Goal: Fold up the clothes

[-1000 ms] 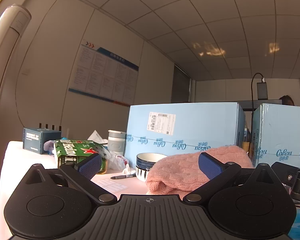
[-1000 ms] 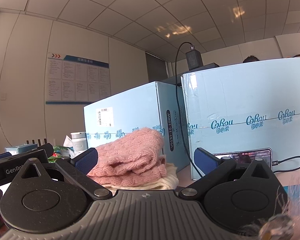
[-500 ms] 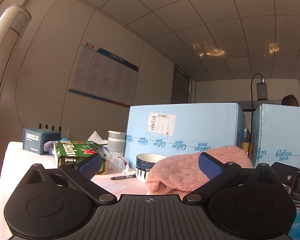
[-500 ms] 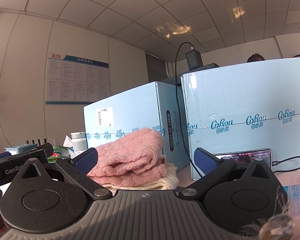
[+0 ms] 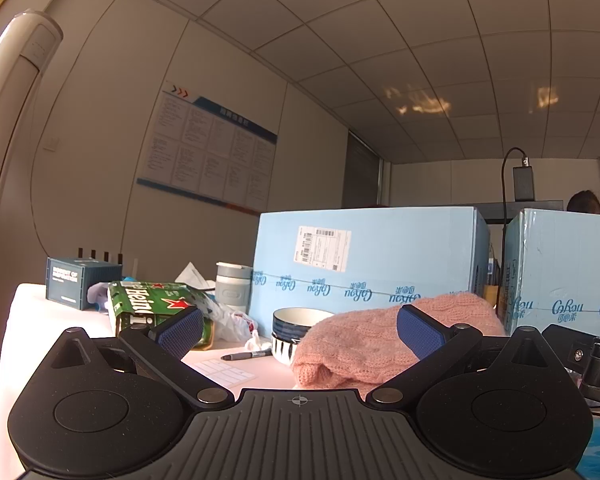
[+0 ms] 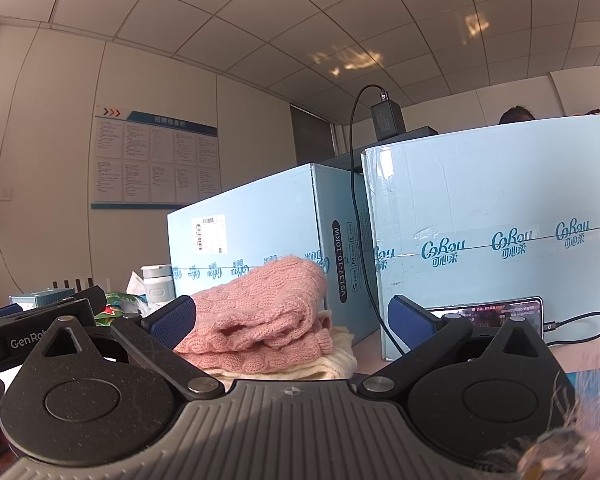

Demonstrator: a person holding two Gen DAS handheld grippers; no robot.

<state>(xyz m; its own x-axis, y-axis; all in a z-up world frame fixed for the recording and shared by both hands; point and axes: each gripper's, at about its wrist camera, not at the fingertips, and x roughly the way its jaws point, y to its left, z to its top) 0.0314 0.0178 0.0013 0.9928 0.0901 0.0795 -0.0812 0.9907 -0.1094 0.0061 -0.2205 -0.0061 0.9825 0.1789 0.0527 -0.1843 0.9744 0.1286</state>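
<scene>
My tongs, left gripper (image 5: 298, 330) and right gripper (image 6: 290, 320), gape wide, empty.
A careless grab could topple the pink sweater (image 6: 260, 312) off the cream garment (image 6: 332, 354).

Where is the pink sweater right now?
The pink sweater lies folded on a cream garment, center-left in the right wrist view, in front of the blue box. In the left wrist view, a striped bowl sits beside it.
</scene>
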